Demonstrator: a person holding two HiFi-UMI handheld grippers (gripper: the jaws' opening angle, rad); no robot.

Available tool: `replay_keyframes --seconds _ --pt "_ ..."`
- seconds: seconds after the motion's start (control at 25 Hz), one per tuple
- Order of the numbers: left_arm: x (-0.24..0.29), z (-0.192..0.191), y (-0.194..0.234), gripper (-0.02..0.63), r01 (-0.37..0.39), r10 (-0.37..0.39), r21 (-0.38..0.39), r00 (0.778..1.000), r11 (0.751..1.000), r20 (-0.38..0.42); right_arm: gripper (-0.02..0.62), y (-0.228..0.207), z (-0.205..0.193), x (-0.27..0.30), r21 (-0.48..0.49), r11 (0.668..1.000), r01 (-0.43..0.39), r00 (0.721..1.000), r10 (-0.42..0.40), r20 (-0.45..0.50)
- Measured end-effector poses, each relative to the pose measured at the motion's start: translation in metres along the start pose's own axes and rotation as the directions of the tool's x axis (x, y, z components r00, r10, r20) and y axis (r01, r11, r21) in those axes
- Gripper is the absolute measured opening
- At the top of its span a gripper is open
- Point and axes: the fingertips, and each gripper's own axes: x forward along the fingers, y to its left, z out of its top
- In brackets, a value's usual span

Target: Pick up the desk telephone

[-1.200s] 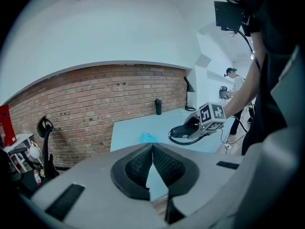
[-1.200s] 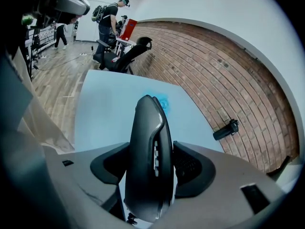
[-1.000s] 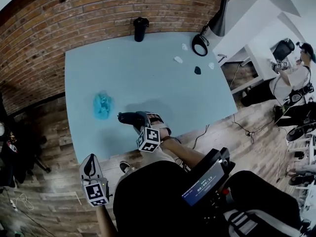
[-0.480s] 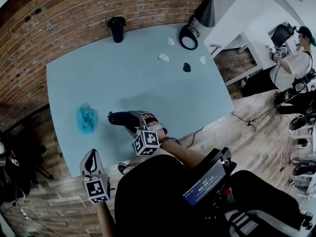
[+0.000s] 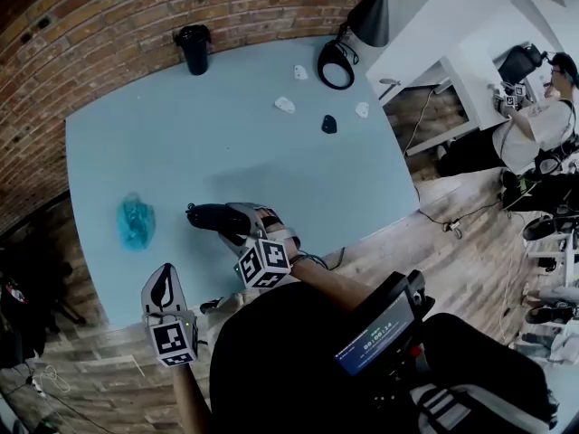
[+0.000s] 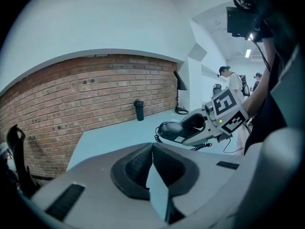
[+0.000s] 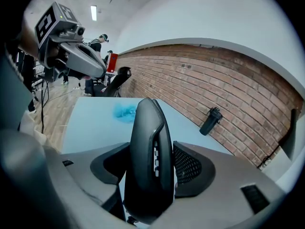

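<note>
Pale blue, the table (image 5: 226, 152) fills the head view, with a brick wall (image 5: 136, 16) along its far side. We see the right gripper (image 5: 220, 217) over the table's near part, clamped on the black telephone handset (image 5: 206, 215), which sticks out sideways past its tips. The left gripper (image 5: 163, 287) hangs nearer to us and off to that gripper's left, past the table's near edge. A crumpled blue thing (image 5: 134, 221) lies on the table just left of the handset. Far ahead of both grippers a black tumbler (image 5: 193, 47) stands by the wall. To the right ahead sit a lamp's round base (image 5: 336, 64), some small white bits (image 5: 285, 105) and a small black piece (image 5: 329, 124).

In the left gripper view, we find that gripper's dark pads pressed together with nothing between them. Ahead and to its right the other gripper carries the handset above the table, and a coiled cord (image 6: 202, 147) shows under it.

In the right gripper view, the handset stands upright between the jaws, and a ribbed pad (image 7: 188, 166) bears on its right side. The handset's near end runs down between the jaws, out of our sight. Beyond its top lies the blue thing, and the tumbler stands ahead to the right against the brick.
</note>
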Motion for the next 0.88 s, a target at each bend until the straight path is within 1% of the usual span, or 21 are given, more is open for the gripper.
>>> replay_keyframes --seconds 0.12,0.24,0.48,0.68,0.88 --pt "0.009 0.004 -0.014 0.017 0.018 -0.018 0.013 1.000 1.000 0.009 0.293 -0.002 -0.003 -0.008 0.003 1.000 -0.005 1.000 0.004 0.012" --pt "0.015 0.009 -0.026 0.017 0.033 -0.033 0.010 0.999 0.999 0.022 0.294 -0.008 -0.003 -0.017 0.012 1.000 0.006 1.000 -0.007 0.019" --pt "0.022 0.016 -0.033 0.017 0.048 -0.048 0.000 0.998 0.999 0.037 0.294 -0.013 0.010 -0.027 0.027 0.999 0.023 0.998 -0.024 0.056" --pt "0.028 0.021 -0.031 0.017 0.067 -0.068 0.028 0.997 0.997 0.046 0.293 -0.019 0.020 -0.030 0.043 0.998 0.049 0.995 -0.053 0.081" --pt "0.025 0.025 -0.037 0.017 0.082 -0.084 0.035 0.995 0.996 0.056 0.293 -0.023 0.022 -0.041 0.061 0.996 0.069 0.994 -0.074 0.084"
